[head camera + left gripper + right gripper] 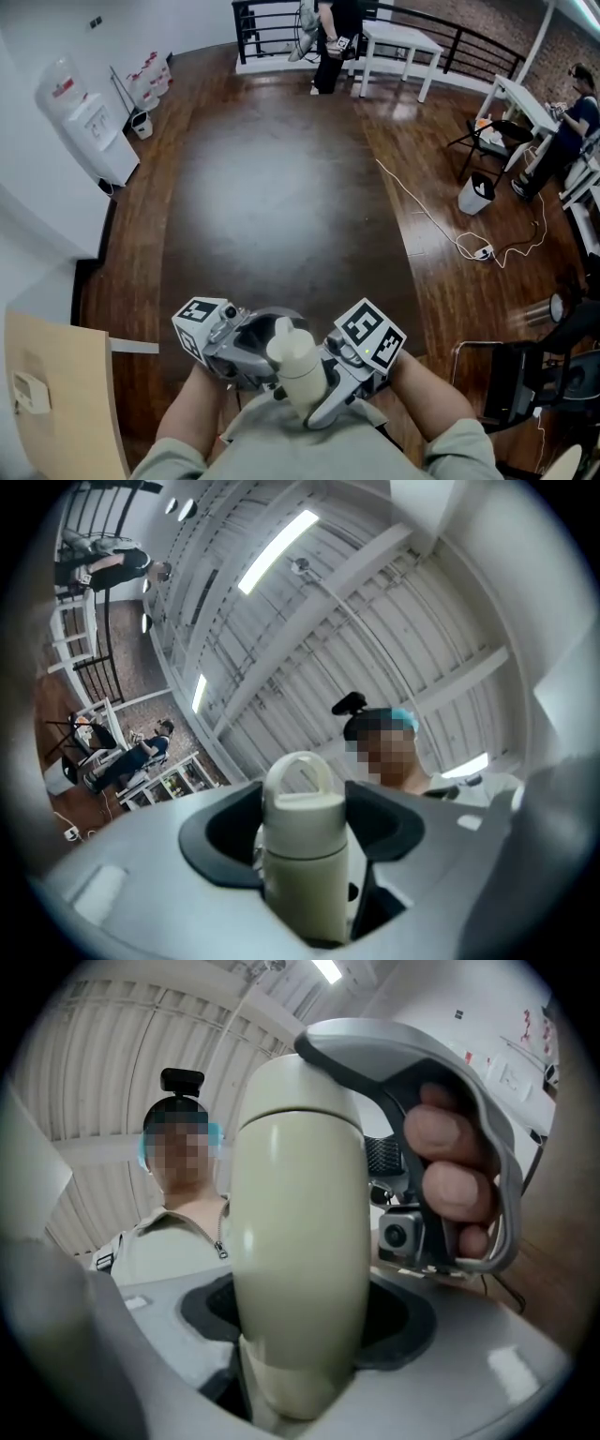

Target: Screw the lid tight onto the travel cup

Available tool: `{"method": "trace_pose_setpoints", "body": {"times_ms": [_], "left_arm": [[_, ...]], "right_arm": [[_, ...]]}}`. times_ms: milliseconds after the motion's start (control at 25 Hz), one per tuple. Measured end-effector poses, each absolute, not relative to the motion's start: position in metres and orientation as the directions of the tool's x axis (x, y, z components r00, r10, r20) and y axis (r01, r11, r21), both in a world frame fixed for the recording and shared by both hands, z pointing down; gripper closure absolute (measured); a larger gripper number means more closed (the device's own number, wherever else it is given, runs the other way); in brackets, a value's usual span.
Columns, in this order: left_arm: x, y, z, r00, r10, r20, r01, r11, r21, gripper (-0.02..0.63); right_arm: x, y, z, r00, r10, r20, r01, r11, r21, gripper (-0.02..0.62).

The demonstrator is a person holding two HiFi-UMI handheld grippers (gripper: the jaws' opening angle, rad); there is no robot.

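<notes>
Cup in hand: the cream travel cup (298, 367) sits between both sets of fingers (217, 841), with the left gripper (302, 832) and right gripper (300, 1316) each clamped on its body. Its looped lid (300, 789) stands just past the left tips. Well beyond the fingers I see wooden floor (281, 187), a white cable (441, 225) and a bin (475, 195). In the right gripper view the cup blocks most of what lies ahead. From the head view the fingers are hidden under it.
</notes>
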State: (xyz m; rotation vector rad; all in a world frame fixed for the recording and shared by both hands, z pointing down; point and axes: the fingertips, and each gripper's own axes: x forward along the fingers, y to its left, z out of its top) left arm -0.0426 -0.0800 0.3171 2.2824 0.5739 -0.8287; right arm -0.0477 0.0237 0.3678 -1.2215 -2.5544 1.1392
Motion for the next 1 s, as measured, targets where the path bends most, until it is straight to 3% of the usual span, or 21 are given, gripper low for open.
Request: {"method": "trace_pose_setpoints", "body": {"times_ms": [120,240,480,760,1000], "left_arm": [[-0.041,-0.084,0.319,0.726,0.16,-0.668,0.544,-0.729,0.415,0.316],[-0.043,-0.1,0.325,0.781,0.055,-0.622,0.418,-0.787,0.454,0.313],[-0.056,-0.115,0.341,0.861,-0.182,-0.475,0.097,-0.858,0.504,0.273],[-0.053,-0.126,0.361,0.815,-0.539,-0.213,-0.421,-0.804,0.42,0.252],[-0.044,-0.13,0.381,0.729,-0.679,-0.086,-0.617,-0.707,0.346,0.253]], "right_arm": [[-0.048,0.02,0.372,-0.701,0.685,-0.2,0.611,0.432,-0.663,0.291],[-0.055,0.006,0.383,-0.78,0.615,-0.113,0.518,0.535,-0.668,0.291],[-0.063,-0.048,0.434,-0.925,0.303,0.228,0.116,0.799,-0.59,0.293],[-0.054,-0.098,0.478,-0.873,-0.061,0.483,-0.256,0.901,-0.349,0.293],[-0.044,-0.125,0.49,-0.798,-0.285,0.532,-0.43,0.887,-0.17,0.293]]}}
